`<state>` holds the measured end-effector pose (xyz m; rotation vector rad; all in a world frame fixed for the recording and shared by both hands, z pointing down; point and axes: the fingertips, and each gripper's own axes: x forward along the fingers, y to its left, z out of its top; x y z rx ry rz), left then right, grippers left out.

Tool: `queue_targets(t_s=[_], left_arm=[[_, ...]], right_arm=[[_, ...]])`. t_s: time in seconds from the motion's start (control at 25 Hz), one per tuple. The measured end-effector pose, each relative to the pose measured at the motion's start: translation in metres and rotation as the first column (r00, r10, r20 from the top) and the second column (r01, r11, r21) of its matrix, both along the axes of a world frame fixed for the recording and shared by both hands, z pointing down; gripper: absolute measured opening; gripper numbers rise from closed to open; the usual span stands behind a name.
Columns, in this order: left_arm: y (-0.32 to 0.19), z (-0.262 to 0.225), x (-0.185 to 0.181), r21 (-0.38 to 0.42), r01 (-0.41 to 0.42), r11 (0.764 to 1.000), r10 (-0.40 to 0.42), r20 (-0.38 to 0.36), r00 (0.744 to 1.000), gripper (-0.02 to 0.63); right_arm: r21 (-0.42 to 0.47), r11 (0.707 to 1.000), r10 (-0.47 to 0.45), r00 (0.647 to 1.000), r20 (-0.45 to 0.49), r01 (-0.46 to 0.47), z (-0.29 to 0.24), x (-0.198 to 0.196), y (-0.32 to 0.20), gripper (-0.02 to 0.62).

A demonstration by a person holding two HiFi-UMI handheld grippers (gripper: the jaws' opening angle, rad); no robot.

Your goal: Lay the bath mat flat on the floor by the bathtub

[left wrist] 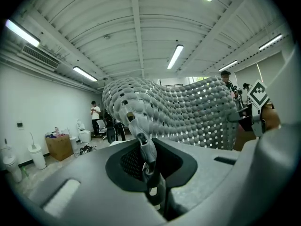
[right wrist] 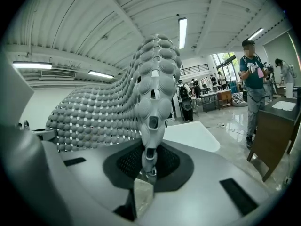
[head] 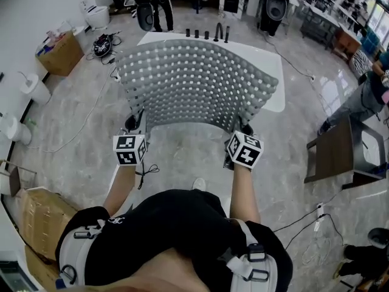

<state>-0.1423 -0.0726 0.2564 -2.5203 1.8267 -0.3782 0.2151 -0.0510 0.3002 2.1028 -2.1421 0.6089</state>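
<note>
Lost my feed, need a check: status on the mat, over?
Left gripper and right gripper shut on bath mat near corners. Mat held up, not on floor; bathtub beyond. Mat hides the floor ahead.

Both arms reach forward, left forearm (head: 121, 184) and right forearm (head: 243, 190) bare and roughly parallel. Left gripper (head: 135, 124) sits at the left, right gripper (head: 242, 130) at the right, level with each other and well apart. Each carries a marker cube (head: 129, 149) just past the wrist, facing up. Left jaws are pinched on the near left corner of the bath mat (head: 194, 84). Right jaws are pinched on its near right corner. Both grippers point away from the body, angled upward.
</note>
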Motion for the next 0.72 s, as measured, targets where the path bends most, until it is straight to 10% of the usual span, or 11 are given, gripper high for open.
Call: queue_targets(t_s=[0.72], left_arm=[[-0.133,0.038,0.027,-0.110,-0.040,0.993,0.039,-0.014,0.999,0.040]], right_arm=[[-0.117,0.993,0.020,1.000,-0.015,-0.022,0.034,0.023,-0.120,0.034]])
